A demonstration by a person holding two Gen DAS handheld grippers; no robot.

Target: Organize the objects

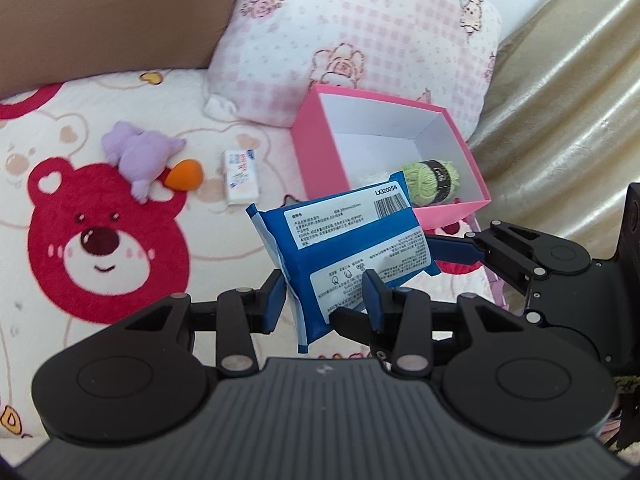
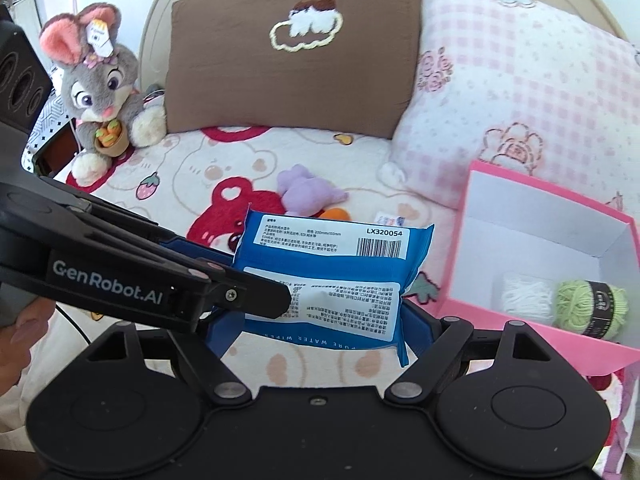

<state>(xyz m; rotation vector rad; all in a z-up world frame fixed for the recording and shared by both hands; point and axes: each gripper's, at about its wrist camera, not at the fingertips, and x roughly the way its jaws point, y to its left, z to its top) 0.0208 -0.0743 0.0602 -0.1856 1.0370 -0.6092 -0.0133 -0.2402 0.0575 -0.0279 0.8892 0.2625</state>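
Both claws, left claw (image 1: 326, 300) and right claw (image 2: 316, 312), pinch the blue plastic wipes pack (image 1: 348, 252); best keep it level, then lower it into the pink cardboard box (image 1: 400, 108).

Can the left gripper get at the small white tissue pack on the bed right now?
Probably not: the left gripper is shut on the blue wipes pack, which the right gripper grips too. The tissue pack lies bare on the bed, nothing covering it.
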